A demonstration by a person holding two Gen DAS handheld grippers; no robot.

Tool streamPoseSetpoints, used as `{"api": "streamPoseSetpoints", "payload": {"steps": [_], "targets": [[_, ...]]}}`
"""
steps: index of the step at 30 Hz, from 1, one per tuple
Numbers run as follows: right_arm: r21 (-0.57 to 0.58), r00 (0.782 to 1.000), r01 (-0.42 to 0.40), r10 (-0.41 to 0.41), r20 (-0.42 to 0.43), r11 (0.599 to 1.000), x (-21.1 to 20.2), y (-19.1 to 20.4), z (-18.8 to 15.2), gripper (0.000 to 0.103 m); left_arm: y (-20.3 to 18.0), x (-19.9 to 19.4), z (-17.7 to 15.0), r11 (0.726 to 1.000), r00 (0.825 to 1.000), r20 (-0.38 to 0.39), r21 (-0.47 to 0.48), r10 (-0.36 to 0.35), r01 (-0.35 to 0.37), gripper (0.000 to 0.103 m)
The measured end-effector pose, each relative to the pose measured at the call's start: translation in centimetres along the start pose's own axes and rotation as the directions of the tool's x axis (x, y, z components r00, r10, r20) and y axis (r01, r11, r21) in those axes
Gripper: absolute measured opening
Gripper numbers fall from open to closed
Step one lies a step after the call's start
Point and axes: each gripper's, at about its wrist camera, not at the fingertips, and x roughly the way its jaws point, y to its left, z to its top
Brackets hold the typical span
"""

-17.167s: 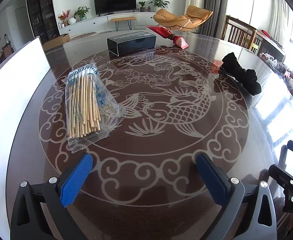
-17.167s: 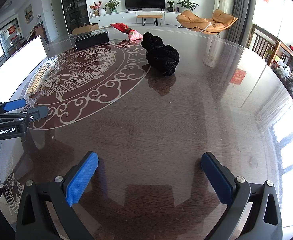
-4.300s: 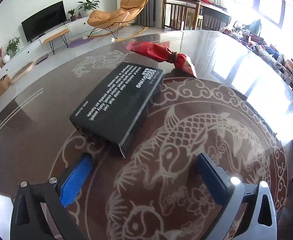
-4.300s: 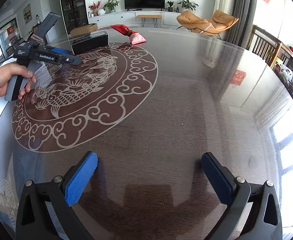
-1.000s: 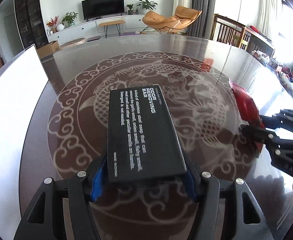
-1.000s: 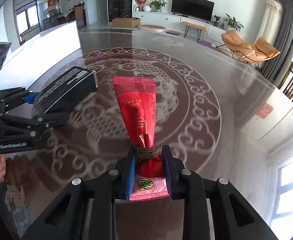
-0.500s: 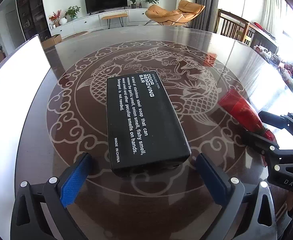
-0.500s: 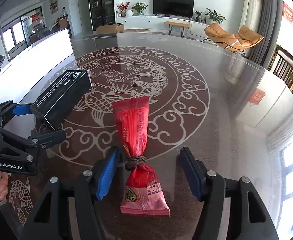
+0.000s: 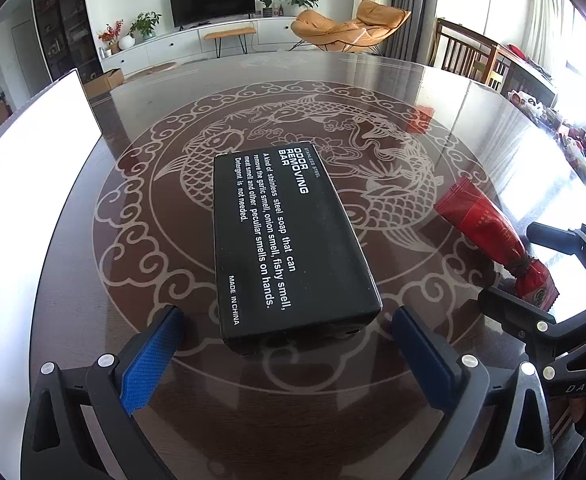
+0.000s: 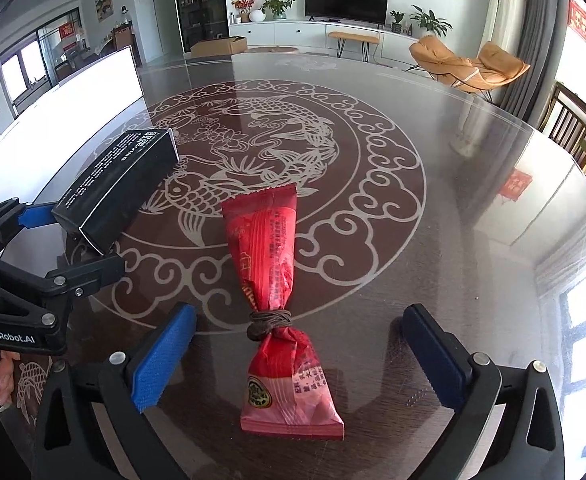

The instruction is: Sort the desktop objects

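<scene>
A black box (image 9: 285,236) printed "ODOR REMOVING BAR" lies flat on the dark round table (image 9: 333,80); it also shows in the right wrist view (image 10: 121,184). My left gripper (image 9: 289,356) is open, its blue pads either side of the box's near end, not touching it. A red tied snack bag (image 10: 277,280) lies on the table between the open fingers of my right gripper (image 10: 297,360); it also shows in the left wrist view (image 9: 489,236). Box and bag lie side by side near the table's front.
A white panel (image 9: 25,168) stands along the table's left side. My left gripper (image 10: 33,280) shows at the left of the right wrist view; my right gripper (image 9: 553,296) shows at the right of the left wrist view. Wooden chairs (image 9: 473,56) stand behind the table.
One second ago both grippers were shut on the box and the bag. Both have opened, set the items on the table and drawn back a little.
</scene>
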Motion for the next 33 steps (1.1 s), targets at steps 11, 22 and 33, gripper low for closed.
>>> {"api": "streamPoseSetpoints", "payload": {"steps": [11,22,33], "targets": [[0.009,1.000,0.010,-0.010,-0.001,1.000,0.18,0.05,0.03,0.103,0.45,0.15,0.05,0.999,0.999,0.031,0.026,-0.022,0.021,0.103],[0.020,1.000,0.017,-0.017,-0.002,1.000,0.21,0.12,0.15,0.103,0.25,0.45,0.68,0.999,0.999,0.030,0.032,-0.023,0.022,0.103],[0.022,1.000,0.019,-0.018,-0.002,1.000,0.25,0.12,0.14,0.103,0.24,0.46,0.66,0.999,0.999,0.030,0.032,-0.023,0.022,0.103]]}}
